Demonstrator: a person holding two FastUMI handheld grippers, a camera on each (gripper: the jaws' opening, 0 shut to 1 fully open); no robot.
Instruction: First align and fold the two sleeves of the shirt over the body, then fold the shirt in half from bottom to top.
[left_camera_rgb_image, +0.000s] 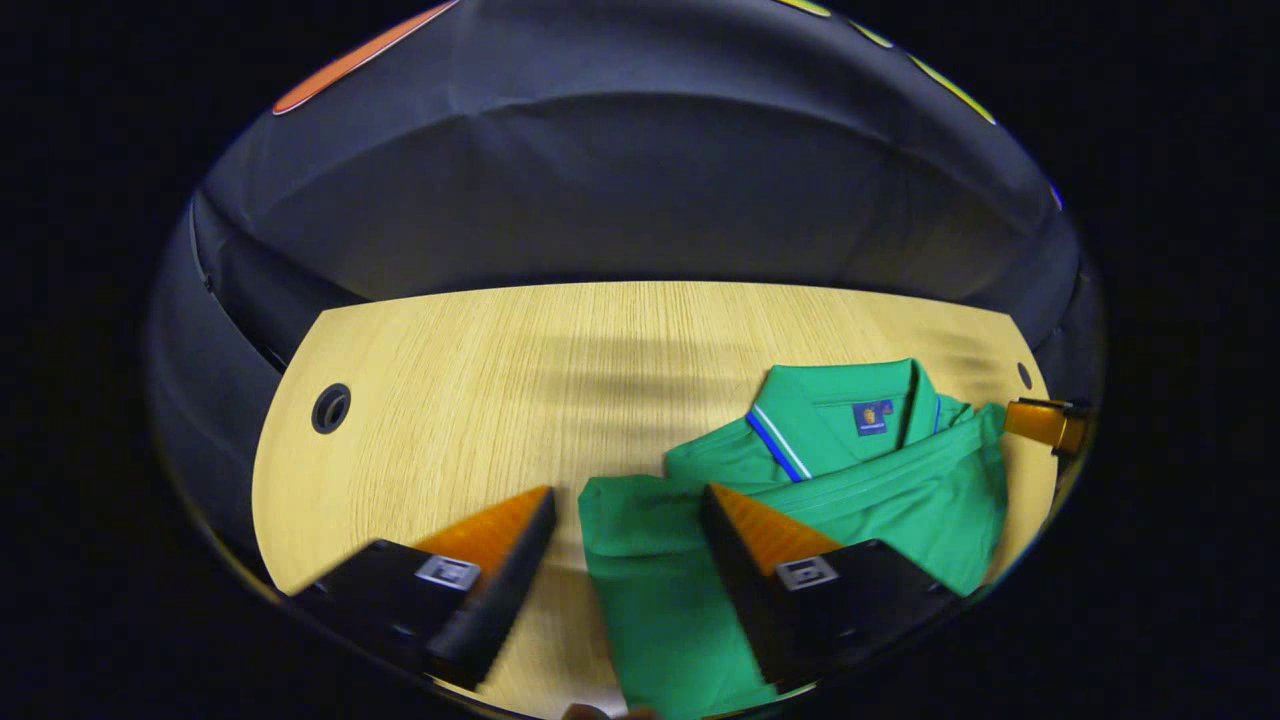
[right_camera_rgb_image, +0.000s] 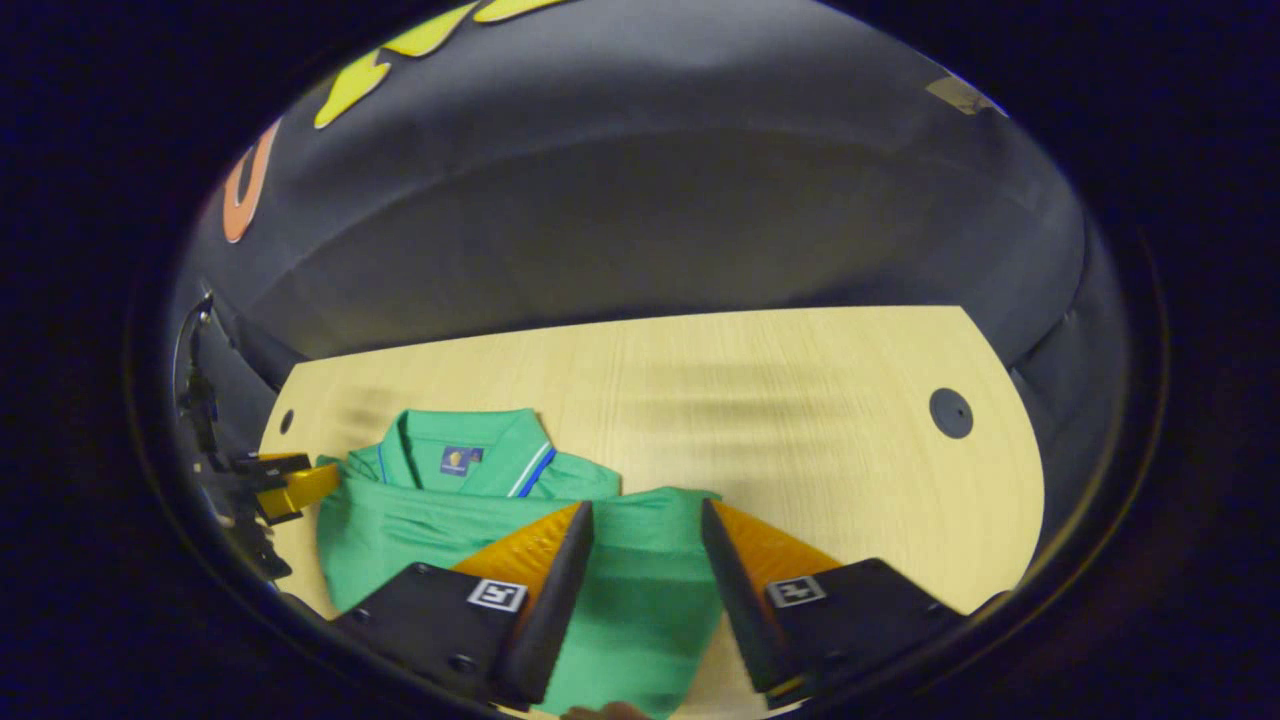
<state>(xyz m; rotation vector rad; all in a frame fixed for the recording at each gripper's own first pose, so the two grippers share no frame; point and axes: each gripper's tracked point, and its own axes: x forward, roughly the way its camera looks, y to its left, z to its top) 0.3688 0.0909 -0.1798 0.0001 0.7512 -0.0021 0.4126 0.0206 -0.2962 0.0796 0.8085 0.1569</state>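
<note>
**Wooden surface, green shirt partly folded, both grippers open above it**

Pale wood-grain surface fills the lower half of both views, with the booth's dark cloth wall curving behind it. A round cable hole sits in the wood near one far corner in the left gripper view; a capped one shows in the right gripper view.

The green polo shirt lies flat on the surface, collar toward the wall and body running back toward the cameras, so its long axis points away from the person. A folded sleeve or side panel lies over the body (which of the two, I cannot tell).

In the left gripper view the left gripper hangs with its fingers spread wide, holding nothing; one finger is over bare wood, the other over the cloth. At the far right edge the other gripper's finger shows beside the shirt's shoulder.

In the right gripper view the right gripper is likewise open and empty, both fingers above green fabric. The left gripper's finger shows at the left edge, beside the shirt's shoulder; whether it touches the cloth is unclear.
</note>
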